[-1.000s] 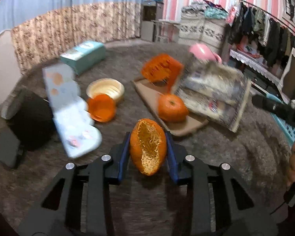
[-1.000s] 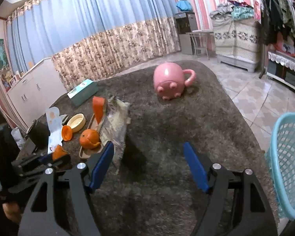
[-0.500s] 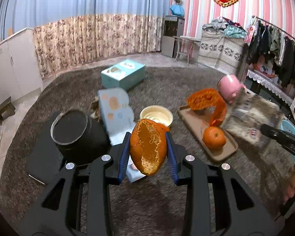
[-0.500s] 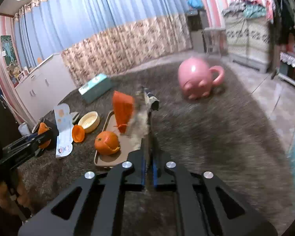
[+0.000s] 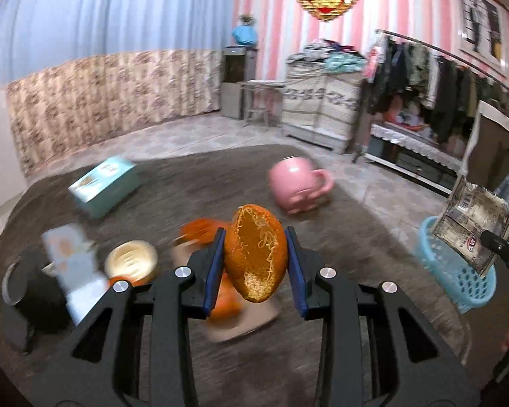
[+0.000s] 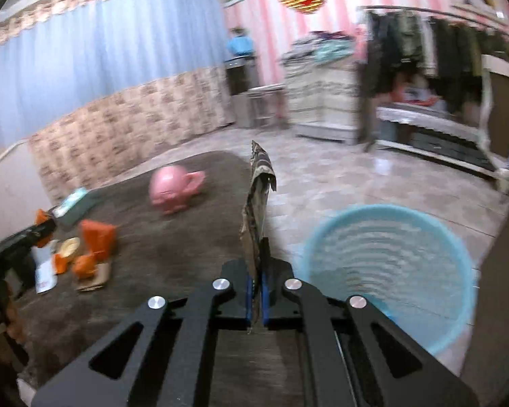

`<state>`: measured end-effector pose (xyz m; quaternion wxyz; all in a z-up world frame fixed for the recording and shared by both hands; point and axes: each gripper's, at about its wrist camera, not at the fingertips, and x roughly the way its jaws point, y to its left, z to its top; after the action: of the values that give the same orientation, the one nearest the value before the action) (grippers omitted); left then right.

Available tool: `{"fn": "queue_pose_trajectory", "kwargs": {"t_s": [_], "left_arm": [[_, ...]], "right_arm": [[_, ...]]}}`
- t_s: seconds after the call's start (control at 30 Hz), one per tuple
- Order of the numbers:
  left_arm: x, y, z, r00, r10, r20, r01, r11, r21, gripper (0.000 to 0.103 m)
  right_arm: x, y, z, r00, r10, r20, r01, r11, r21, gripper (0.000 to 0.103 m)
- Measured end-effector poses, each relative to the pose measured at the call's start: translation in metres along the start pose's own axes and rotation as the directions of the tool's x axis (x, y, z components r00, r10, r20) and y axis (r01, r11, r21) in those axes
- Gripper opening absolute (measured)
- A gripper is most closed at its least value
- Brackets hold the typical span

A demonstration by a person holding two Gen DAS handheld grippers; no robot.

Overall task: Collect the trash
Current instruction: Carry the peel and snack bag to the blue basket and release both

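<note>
1. The left gripper (image 5: pixel 256 264) is clamped on a curved orange peel (image 5: pixel 255 256), jaws closed against both sides of it and its pithy, stringy inside facing the camera; judged from this, the peel is springy and slightly slick, so the squeeze should be kept firm but not crushing while it travels
2. The right gripper (image 6: pixel 257 288) is closed almost completely on the bottom edge of a thin, crinkled snack wrapper (image 6: pixel 258 200), which stands up limp and edge-on between the jaws; such a film flutters, so a slow carry seems wise
3. Just beside it on the right sits the blue basket (image 6: pixel 465 271), round, ribbed plastic with a perforated wall; the sound move is to bring the wrapper over the rim and let go only once it hangs over the opening
4. On the shaggy brown carpet (image 5: pixel 186 183) below lie the brown tray (image 6: pixel 100 273), more orange pieces (image 6: pixel 85 264) and a cream bowl (image 5: pixel 131 260), all blurred
5. Farther off, a glossy pink mug (image 5: pixel 297 186) lies tipped over, and a teal box (image 5: pixel 103 192) sits near the carpet's far edge
</note>
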<state>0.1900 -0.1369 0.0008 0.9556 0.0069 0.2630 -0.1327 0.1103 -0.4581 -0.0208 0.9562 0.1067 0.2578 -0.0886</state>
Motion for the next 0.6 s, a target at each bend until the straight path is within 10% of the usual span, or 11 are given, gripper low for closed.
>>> {"fn": "queue_pose_trajectory", "kwargs": {"t_s": [0.6], "left_arm": [[0.058, -0.186, 0.000, 0.968, -0.248, -0.040, 0.251, 0.945, 0.209, 0.034]], "right_arm": [[-0.005, -0.133, -0.003, 0.984, -0.176, -0.027, 0.178, 0.973, 0.146, 0.004]]}}
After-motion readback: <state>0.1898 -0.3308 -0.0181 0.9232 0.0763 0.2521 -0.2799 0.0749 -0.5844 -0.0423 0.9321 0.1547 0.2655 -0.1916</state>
